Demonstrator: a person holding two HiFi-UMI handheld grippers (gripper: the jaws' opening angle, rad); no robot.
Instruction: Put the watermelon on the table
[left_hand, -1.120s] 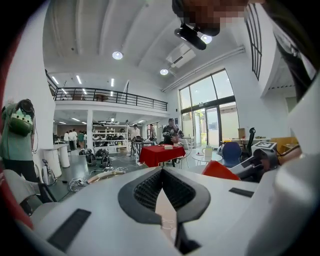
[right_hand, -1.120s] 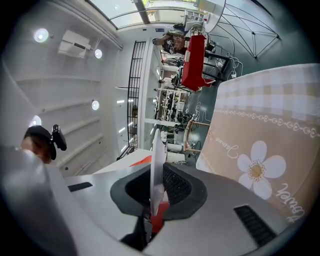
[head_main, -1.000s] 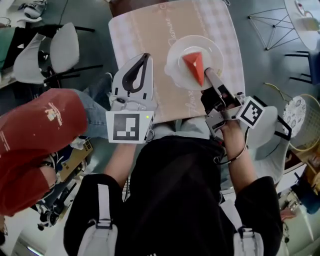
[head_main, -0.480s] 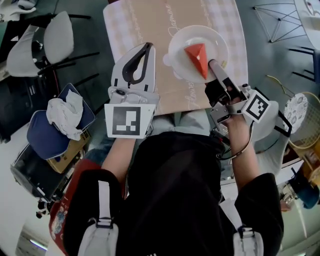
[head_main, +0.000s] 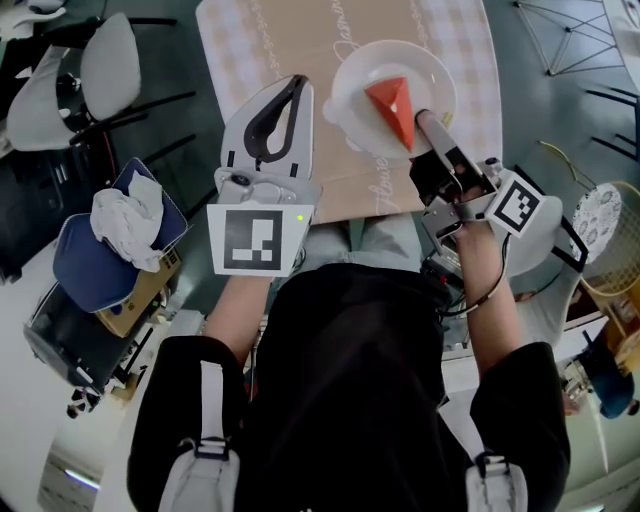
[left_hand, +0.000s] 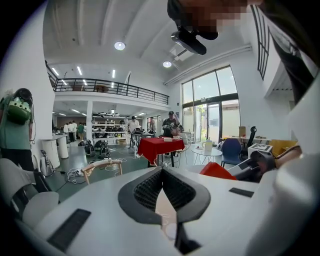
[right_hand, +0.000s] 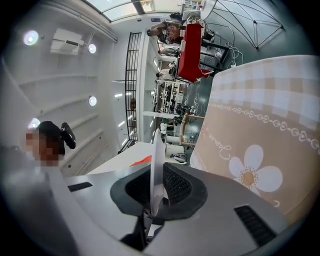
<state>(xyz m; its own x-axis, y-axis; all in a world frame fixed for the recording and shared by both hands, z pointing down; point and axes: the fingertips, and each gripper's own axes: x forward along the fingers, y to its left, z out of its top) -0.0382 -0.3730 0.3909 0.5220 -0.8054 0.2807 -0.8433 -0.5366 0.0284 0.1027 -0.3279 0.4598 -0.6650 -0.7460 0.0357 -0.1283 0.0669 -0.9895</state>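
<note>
Change against a second back: the surface (head_main: 290, 40) fills more of the head view and looks closer under the plate (head_main: 352, 78), so we read both hands as having come down toward it. The plate keeps the same spot over the near right part of the surface, with no sideways drift that we can make out. The person in red who was passing left of the plate is gone. A blue chair (head_main: 80, 270) with a rag on it shows there now, well apart from the plate.

The grip is unchanged. The right hand-held gripper (head_main: 424, 120) stays pinched on the plate's near rim, and the thin white edge stands between its pads in the right gripper view.

For the task, we judge the carry is nearly over, with the plate above its spot and on the way down. We cannot tell whether the plate's underside already touches the surface. A soft shadow at the plate's left side suggests it may be a little above. The release is not yet done.

The watermelon (head_main: 392, 108) is a red wedge lying on the plate, right of the plate's centre. Its narrow end points to the rim that the right hand-held gripper bites. The wedge tip is just beside that gripper's jaw tips, not between them, so the gripper touches the plate only.

The left hand-held gripper (head_main: 297, 82) is left of the plate, near it but apart. Its jaw tips are pressed together on nothing.
</note>
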